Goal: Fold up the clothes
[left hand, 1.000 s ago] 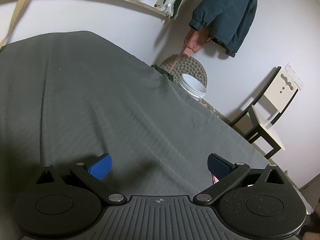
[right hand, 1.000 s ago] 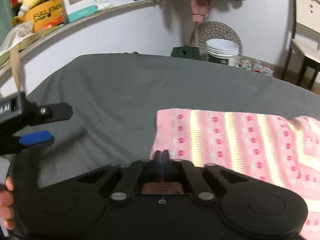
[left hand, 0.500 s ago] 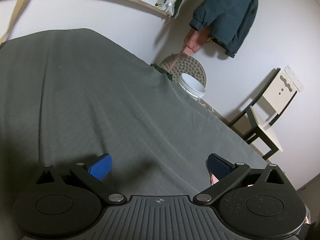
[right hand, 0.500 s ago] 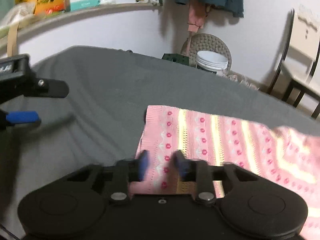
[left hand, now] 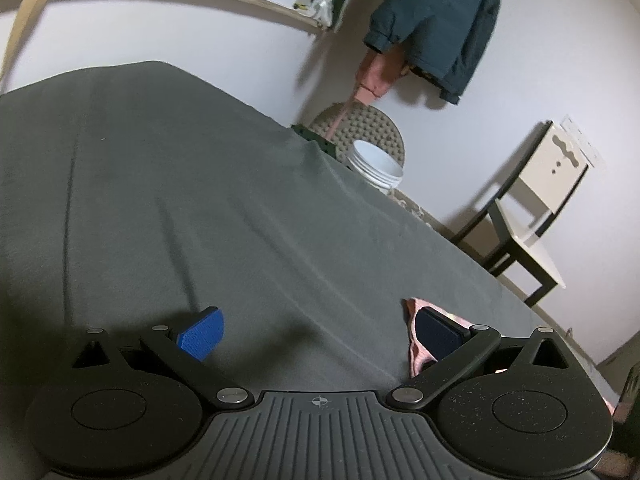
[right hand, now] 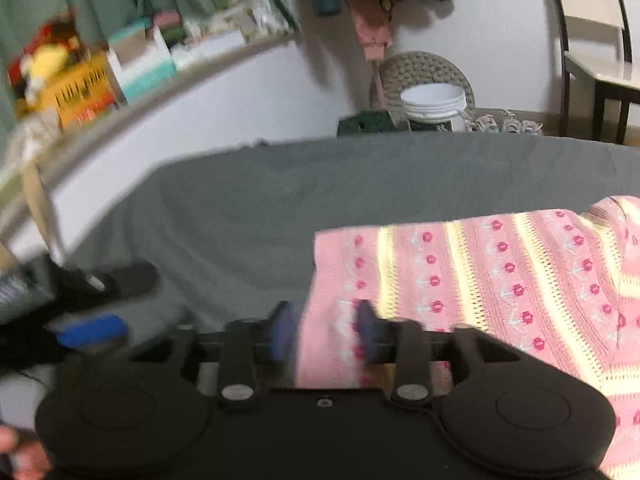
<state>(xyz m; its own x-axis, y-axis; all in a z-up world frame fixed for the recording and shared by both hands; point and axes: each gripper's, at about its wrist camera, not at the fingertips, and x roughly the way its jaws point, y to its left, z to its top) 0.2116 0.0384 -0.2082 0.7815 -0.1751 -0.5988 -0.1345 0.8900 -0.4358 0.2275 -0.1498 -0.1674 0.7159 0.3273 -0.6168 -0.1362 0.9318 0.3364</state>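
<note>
change: right gripper [right hand: 323, 330] is releasing, fingers parting over the sweater [right hand: 480, 280] edge | left gripper [left hand: 316, 330] is hanging spread, sweater corner at 3 o'clock | meaning: fold likely laid down

Right gripper [right hand: 324, 332] jaws now parted after being closed, corner of pink patterned knit garment [left hand: 414, 350] newly visible beside left gripper [left hand: 318, 334].
</note>
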